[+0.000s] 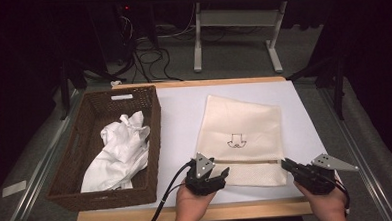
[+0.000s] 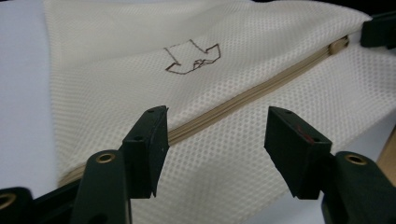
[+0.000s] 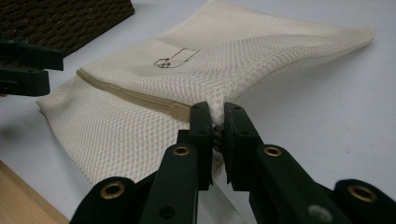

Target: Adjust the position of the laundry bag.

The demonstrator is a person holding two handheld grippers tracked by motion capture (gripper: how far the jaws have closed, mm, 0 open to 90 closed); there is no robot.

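Observation:
A cream mesh laundry bag (image 1: 240,136) with a small drawn mark and a tan zipper (image 2: 243,95) lies flat on the white table sheet. My right gripper (image 1: 288,165) is shut on the bag's right edge at the zipper end (image 3: 180,111), a thin fold of mesh pinched between its jaws. My left gripper (image 1: 222,177) sits at the bag's near left corner. Its jaws stand apart over the mesh (image 2: 215,154), one on each side of the zipper line, with no pad pressing on the fabric.
A dark wicker basket (image 1: 71,166) stands at the left of the table and holds a crumpled white cloth (image 1: 118,149). The wooden table edge (image 1: 198,213) runs along the front. Beyond the table are a stand's legs and cables on the floor.

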